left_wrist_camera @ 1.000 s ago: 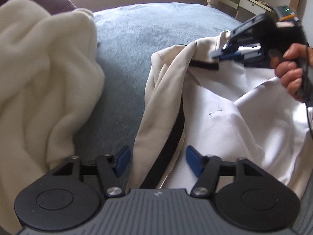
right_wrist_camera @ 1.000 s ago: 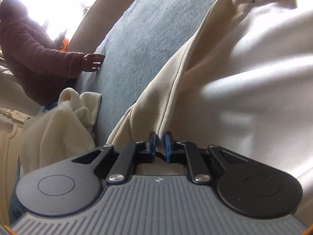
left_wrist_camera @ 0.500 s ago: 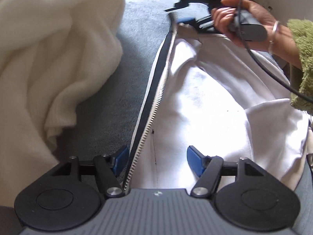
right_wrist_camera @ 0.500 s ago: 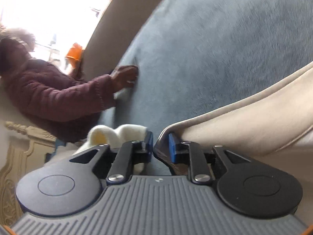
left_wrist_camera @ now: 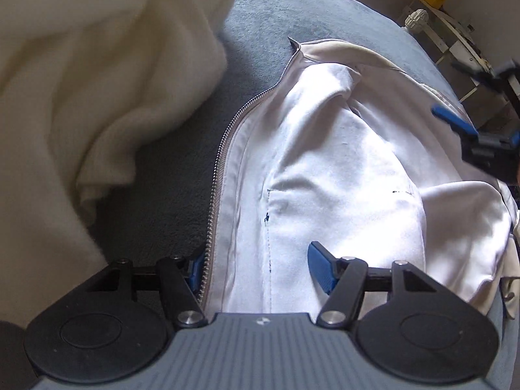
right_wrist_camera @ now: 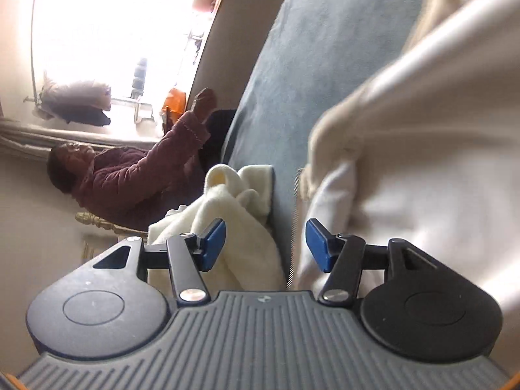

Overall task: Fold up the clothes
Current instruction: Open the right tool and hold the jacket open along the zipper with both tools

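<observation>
Where two garments lie: both tools agape

two tongs, one jacket, one blanket

A grey-blue bed carries everything. A white jacket lies opened on it toward 3 o'clock in the left wrist view, its zipper edge running down the middle. A cream fleece is heaped at 10 o'clock, just beside the jacket, blue cover showing between them.
</observation>
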The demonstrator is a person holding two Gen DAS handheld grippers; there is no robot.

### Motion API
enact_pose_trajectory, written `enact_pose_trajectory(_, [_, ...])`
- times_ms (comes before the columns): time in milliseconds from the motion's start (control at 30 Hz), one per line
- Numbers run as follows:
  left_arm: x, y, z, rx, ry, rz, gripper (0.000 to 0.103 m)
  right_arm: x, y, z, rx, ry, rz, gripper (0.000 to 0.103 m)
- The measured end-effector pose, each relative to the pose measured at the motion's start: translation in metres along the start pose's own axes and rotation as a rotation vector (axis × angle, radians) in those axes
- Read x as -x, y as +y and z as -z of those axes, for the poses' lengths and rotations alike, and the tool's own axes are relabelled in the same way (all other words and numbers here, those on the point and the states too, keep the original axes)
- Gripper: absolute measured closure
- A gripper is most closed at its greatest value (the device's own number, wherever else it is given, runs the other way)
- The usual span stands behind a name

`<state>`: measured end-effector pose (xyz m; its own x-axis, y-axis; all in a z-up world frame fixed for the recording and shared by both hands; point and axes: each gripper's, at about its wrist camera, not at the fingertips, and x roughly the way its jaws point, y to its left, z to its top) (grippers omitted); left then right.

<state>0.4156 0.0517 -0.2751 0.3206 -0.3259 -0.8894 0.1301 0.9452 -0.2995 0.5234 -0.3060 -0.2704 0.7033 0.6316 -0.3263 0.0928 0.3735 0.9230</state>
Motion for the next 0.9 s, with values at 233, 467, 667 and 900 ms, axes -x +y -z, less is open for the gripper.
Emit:
enact_pose_trajectory(233, [0.011,-0.001,0.004,0.005,0.01,-0.031,0.04,0.071,-0.003,-0.007,-0.004,-0.145,-0.054,0.048])
enact_pose_trajectory(467, [0.037,0.0,0.016,0.031,0.027,-0.041,0.041,0.093,0.016,0.034,-0.01,-0.054,-0.196,0.047])
enact_pose_trajectory(667, [0.044,0.005,0.026,0.012,0.059,-0.046,0.037,0.087,0.013,0.062,0.102,0.024,-0.077,0.046])
enact_pose_trajectory(900, [0.058,-0.001,0.059,0.012,0.03,-0.086,0.037,0.117,0.038,0.106,0.255,0.034,-0.065,0.046])
